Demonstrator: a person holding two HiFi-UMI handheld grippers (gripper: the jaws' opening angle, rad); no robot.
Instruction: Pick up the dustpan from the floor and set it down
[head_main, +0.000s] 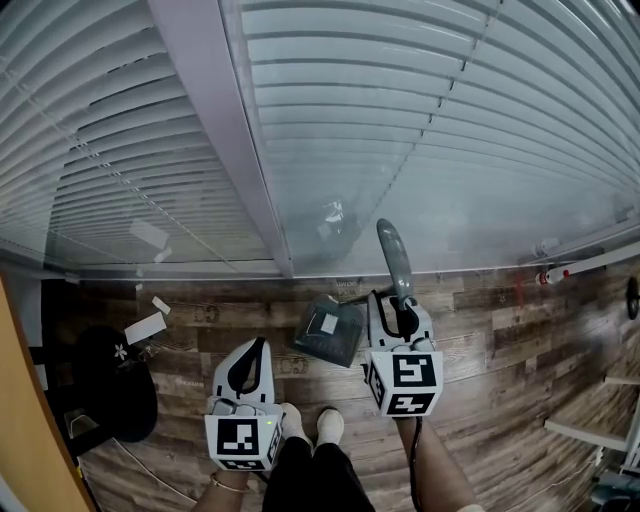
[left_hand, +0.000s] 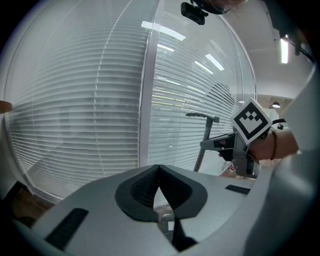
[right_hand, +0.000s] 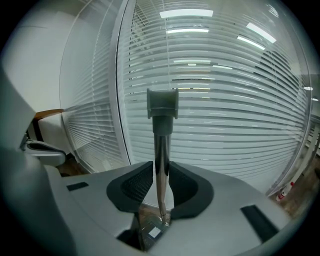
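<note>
Both are held side by side ahead of the body, pointing forward and tilted down. The left gripper (left_hand: 159, 167) has its jaws meeting at the tips, nothing between them — the right gripper (right_hand: 161, 167) clamps the dustpan handle (right_hand: 161, 140), with the right forearm (head_main: 435, 465) bare behind it.

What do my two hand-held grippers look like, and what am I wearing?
The left hand-held gripper and the right hand-held gripper have pale grey shells with black ribbed pads. Each carries a white cube with black square markers. A thin dark cable hangs from the right one. The person wears dark trousers and white shoes.
</note>
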